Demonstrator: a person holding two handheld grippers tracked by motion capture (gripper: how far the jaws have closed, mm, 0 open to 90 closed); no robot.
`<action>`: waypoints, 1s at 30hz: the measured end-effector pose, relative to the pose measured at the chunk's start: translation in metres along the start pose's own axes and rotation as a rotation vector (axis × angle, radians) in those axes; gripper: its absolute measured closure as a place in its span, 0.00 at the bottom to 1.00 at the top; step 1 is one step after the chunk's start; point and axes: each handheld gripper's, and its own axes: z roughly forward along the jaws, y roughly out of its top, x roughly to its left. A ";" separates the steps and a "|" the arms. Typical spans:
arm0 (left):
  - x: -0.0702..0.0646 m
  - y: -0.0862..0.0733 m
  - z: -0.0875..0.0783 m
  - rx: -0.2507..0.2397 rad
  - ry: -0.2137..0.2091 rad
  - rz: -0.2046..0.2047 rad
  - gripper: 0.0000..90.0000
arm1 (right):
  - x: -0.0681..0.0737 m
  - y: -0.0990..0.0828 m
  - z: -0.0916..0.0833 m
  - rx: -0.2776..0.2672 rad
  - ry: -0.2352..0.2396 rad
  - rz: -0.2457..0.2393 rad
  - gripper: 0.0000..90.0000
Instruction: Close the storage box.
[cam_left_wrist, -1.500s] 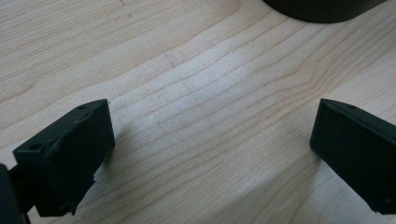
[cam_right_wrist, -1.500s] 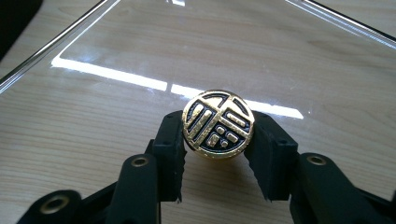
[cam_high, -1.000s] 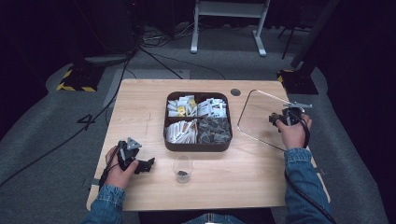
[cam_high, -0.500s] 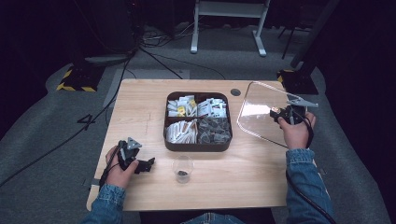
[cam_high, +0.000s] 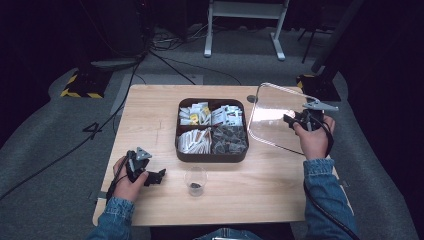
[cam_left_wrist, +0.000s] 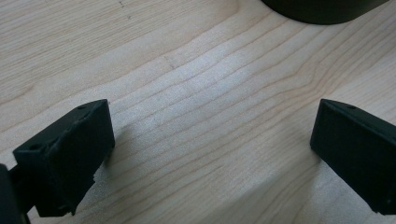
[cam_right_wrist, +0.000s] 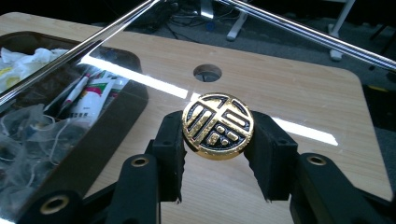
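Jaws of the right gripper (cam_right_wrist: 217, 154) are clenched on the gold knob (cam_right_wrist: 217, 126) of the clear lid (cam_high: 275, 120), which hangs tilted above the counter (cam_high: 150, 115), just right of the box (cam_high: 212, 130). Jaws of the left gripper (cam_high: 152, 176) stand released over bare wood at the near left, holding nothing. The box sits uncovered, its four compartments full of packets; a small cup (cam_high: 195, 180) stands near it. Judging by this, the lid is lifted; carrying it over the box and setting it down is left.
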 end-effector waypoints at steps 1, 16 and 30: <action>0.000 0.000 0.000 0.000 0.000 0.000 0.00 | 0.002 0.002 0.000 0.005 0.003 0.001 0.65; 0.001 0.001 0.001 0.003 -0.003 0.008 0.00 | 0.036 0.031 0.001 0.003 0.058 -0.042 0.65; 0.001 0.000 0.000 -0.001 -0.010 0.006 0.01 | 0.073 0.048 0.010 0.003 0.142 -0.090 0.65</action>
